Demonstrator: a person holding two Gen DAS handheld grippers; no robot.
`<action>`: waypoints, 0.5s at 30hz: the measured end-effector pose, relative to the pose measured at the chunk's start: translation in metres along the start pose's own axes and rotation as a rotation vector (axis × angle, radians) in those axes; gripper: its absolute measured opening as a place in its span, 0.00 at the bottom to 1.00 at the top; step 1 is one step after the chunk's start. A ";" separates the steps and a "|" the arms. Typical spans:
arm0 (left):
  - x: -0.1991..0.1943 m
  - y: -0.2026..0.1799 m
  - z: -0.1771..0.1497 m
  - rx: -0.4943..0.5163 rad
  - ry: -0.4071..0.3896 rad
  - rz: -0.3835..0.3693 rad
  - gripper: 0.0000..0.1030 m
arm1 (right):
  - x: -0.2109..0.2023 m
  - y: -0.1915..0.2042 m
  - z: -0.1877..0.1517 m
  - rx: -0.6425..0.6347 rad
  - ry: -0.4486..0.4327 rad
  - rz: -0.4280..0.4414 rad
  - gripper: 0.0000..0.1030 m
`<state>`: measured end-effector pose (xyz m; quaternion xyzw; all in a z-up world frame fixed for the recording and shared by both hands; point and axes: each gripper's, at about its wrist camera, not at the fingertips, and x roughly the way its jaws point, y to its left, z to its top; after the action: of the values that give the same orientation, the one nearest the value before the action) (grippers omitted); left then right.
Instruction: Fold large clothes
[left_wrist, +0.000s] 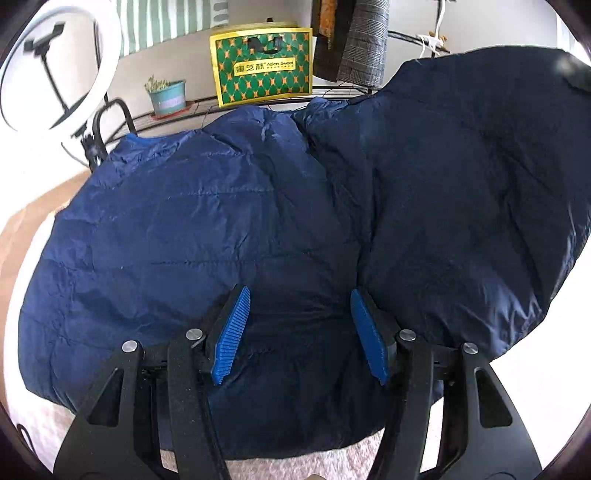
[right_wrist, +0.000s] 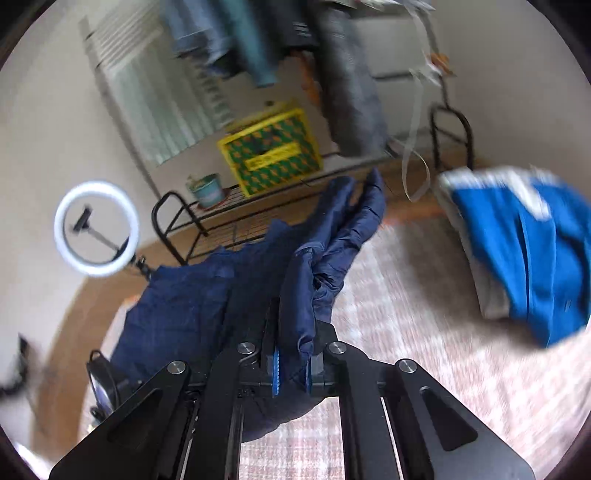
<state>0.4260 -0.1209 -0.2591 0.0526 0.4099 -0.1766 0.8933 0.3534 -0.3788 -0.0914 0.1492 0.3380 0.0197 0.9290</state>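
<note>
With the right gripper (right_wrist: 293, 373) clamped tight on a fold of the navy puffer jacket (left_wrist: 221, 229) lying on the rug (right_wrist: 424, 332), and the left gripper (left_wrist: 299, 332) half open over it, empty, carry the pinched edge across smoothly

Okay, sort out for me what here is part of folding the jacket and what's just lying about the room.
Part of the job:
- navy puffer jacket
- right gripper, shut on a fold of the jacket
- left gripper, jaws apart over the jacket

Just lying about:
- green and yellow gift bag
- small potted plant
- ring light
- blue and white garment
- black wire rack
</note>
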 end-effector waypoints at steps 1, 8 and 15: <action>-0.004 0.004 -0.001 -0.023 0.000 -0.010 0.58 | -0.001 0.009 0.003 -0.021 -0.002 0.000 0.07; -0.069 0.060 -0.006 -0.087 -0.077 0.010 0.56 | -0.007 0.066 0.013 -0.181 -0.018 0.006 0.07; -0.138 0.157 -0.030 -0.230 -0.180 0.110 0.56 | -0.004 0.144 0.009 -0.351 -0.027 0.052 0.07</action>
<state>0.3776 0.0705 -0.1831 -0.0435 0.3420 -0.0834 0.9350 0.3651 -0.2448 -0.0402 -0.0062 0.3129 0.1004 0.9445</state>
